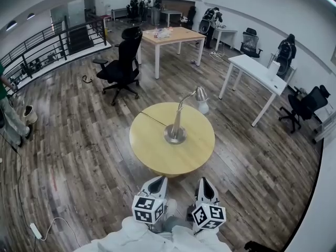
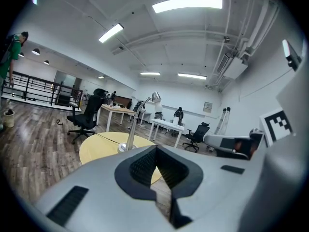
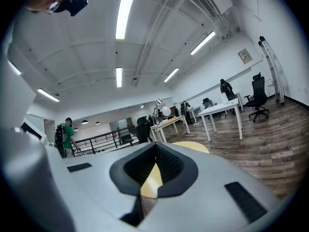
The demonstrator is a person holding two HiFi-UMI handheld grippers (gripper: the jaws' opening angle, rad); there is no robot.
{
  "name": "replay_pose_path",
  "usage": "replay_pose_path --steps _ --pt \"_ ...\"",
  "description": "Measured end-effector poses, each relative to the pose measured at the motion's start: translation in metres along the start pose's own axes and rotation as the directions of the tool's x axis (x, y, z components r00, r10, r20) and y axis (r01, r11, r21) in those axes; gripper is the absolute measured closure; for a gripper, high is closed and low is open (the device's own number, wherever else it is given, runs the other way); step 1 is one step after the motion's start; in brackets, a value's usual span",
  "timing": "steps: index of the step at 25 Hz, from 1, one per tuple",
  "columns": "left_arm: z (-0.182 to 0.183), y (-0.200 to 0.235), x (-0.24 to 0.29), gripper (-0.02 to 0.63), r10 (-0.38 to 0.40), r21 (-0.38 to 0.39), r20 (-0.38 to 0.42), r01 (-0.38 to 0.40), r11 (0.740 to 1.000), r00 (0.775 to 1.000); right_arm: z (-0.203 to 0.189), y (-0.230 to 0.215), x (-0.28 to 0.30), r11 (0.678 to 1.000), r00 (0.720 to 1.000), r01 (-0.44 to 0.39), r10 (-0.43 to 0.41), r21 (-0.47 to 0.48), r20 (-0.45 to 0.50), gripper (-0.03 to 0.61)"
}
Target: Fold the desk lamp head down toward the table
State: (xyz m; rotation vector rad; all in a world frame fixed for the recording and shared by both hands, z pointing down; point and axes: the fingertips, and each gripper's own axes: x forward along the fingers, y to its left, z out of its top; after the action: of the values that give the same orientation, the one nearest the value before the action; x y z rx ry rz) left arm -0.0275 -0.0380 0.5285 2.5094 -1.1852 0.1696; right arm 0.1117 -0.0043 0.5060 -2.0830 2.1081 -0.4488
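From the head view, a silver desk lamp (image 1: 176, 125) stands upright at the middle of a round yellow table (image 1: 152, 159), its base on the tabletop, its arm rising and bending over to the lamp head (image 1: 201, 93), which hangs raised above the table's far edge. The left gripper (image 1: 159, 180) and the right gripper (image 1: 205, 182) sit side by side at the bottom of the picture, short of the table's near edge and well apart from the lamp, both pointing toward it. A black office chair (image 1: 122, 62), a wooden table (image 1: 176, 34) and a white desk (image 1: 257, 71) stand farther off on the wood floor. In the left gripper view, the jaws are together with nothing between them; the lamp rises beyond them, a little left of the tips, on the yellow table. In the right gripper view, the jaws are likewise closed and empty, the table's edge shows just past them, the lamp head stands above the tips, and a person in a green shirt (image 3: 68, 134) is by a railing at the left.
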Motion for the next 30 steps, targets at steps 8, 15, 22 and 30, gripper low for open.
replay_pose_path --steps 8,15,22,30 --pt "0.020 0.026 0.066 0.615 0.022 -0.003 -0.014 -0.022 1.000 1.000 0.016 -0.028 0.076 1.000 1.000 -0.012 0.012 0.024 0.001 0.565" --pt "0.050 0.047 0.132 0.615 0.057 0.000 -0.019 -0.057 0.998 0.998 0.045 -0.058 0.146 0.999 0.999 -0.033 0.033 0.042 0.015 0.565" --pt "0.077 0.062 0.202 0.615 0.062 0.015 -0.015 -0.062 0.998 0.998 0.074 -0.097 0.207 0.999 0.999 -0.032 0.031 0.036 0.034 0.565" --pt "0.095 0.076 0.251 0.615 0.064 0.038 -0.011 -0.063 0.997 0.998 0.097 -0.132 0.262 1.000 0.998 -0.006 0.005 0.014 0.066 0.566"
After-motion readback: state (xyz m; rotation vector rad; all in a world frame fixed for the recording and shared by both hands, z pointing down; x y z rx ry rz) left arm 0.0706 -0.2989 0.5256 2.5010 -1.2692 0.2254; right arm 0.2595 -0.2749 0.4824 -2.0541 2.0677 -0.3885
